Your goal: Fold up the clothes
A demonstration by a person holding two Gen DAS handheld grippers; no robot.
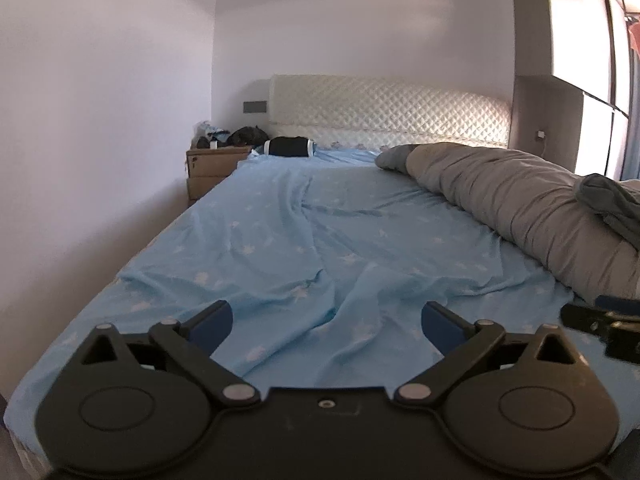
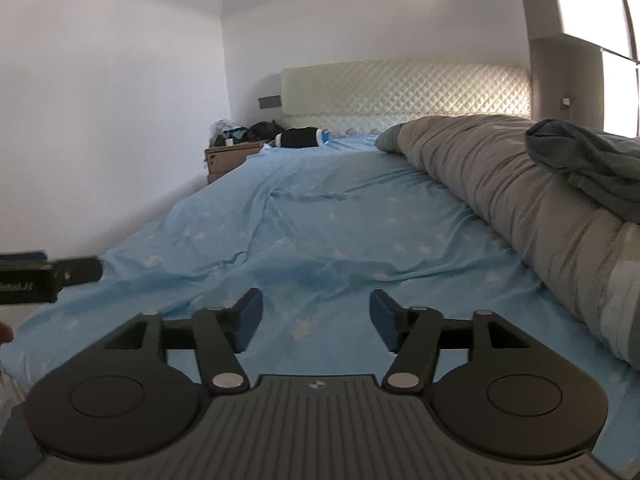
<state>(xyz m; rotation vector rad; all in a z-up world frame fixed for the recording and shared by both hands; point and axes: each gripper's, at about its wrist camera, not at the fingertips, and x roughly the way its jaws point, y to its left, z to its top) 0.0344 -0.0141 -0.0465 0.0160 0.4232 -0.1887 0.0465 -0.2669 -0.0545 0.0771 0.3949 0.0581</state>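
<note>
At far left of right wrist view, left gripper [image 2: 86,270] fingers wide, empty. Centre: bare sheet [image 2: 320,240]. Right gripper [image 2: 316,320] fingers apart, empty. Upper right: garment [image 2: 592,168] on duvet [image 2: 500,168]. Reach right, pinch garment edge only.

Right tool [image 2: 316,322] jaws apart, empty, above wrinkled blue sheet [image 2: 320,232]; grey duvet [image 2: 500,184] right.

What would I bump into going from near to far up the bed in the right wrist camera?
right gripper → blue star sheet → black roll pillow → quilted headboard
</note>
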